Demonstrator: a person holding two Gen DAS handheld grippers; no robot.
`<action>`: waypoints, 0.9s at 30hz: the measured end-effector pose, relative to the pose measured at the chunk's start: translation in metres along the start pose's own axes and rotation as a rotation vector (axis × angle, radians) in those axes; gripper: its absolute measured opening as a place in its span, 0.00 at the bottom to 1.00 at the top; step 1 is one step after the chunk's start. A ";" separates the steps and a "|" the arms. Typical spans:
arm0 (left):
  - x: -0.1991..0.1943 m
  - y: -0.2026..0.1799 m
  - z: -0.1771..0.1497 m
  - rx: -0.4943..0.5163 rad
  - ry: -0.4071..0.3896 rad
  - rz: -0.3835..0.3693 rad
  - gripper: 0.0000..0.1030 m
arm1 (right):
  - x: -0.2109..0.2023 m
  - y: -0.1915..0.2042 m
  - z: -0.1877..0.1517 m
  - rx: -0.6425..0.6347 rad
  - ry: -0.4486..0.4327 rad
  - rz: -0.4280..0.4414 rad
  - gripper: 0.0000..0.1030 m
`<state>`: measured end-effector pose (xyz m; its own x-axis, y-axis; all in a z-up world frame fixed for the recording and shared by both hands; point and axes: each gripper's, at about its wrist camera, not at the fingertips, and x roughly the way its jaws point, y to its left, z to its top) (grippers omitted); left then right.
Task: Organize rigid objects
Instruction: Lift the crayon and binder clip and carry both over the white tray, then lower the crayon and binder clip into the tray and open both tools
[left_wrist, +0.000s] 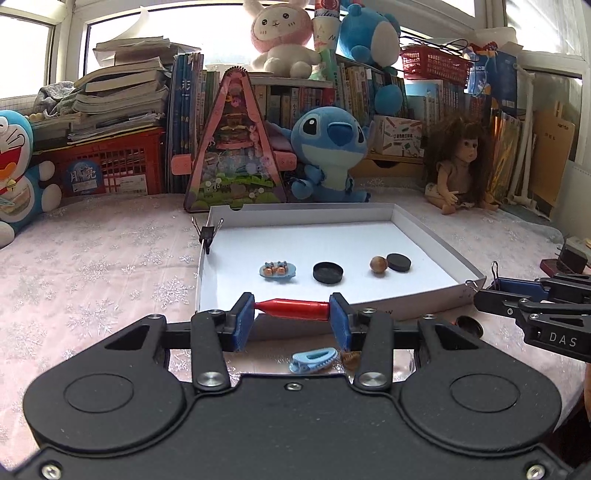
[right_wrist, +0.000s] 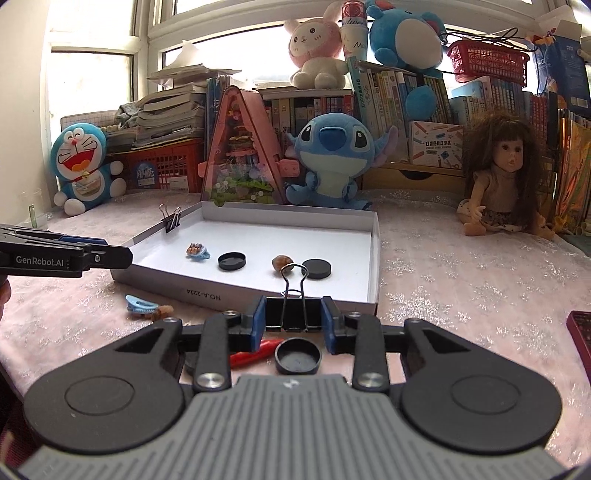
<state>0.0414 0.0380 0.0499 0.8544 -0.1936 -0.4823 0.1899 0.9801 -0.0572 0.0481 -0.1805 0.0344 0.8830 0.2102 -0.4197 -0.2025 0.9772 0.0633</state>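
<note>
Surface: table under a pink cloth with a silver snowflake pattern. Lying directly on it: shallow white box tray near the middle; blue hair clip and a small brown item touching it, just off the tray's near wall; red pen-like piece and black round cap, open side up, side by side toward the near edge. Along the far edge: Doraemon plush, red crate, pink triangular case, blue Stitch plush, long-haired doll. At the right edge: dark red item, cut off by the frame.
</note>
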 end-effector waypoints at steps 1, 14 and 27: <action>0.002 0.002 0.004 -0.008 -0.002 0.002 0.40 | 0.002 -0.003 0.003 0.010 0.002 -0.004 0.35; 0.060 0.023 0.044 -0.103 0.086 0.019 0.40 | 0.050 -0.038 0.043 0.155 0.092 -0.038 0.35; 0.107 0.010 0.033 -0.099 0.166 0.040 0.41 | 0.087 -0.025 0.034 0.103 0.132 -0.030 0.36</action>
<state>0.1506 0.0256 0.0266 0.7668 -0.1532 -0.6233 0.1023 0.9878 -0.1170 0.1444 -0.1857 0.0271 0.8235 0.1820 -0.5373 -0.1267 0.9822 0.1385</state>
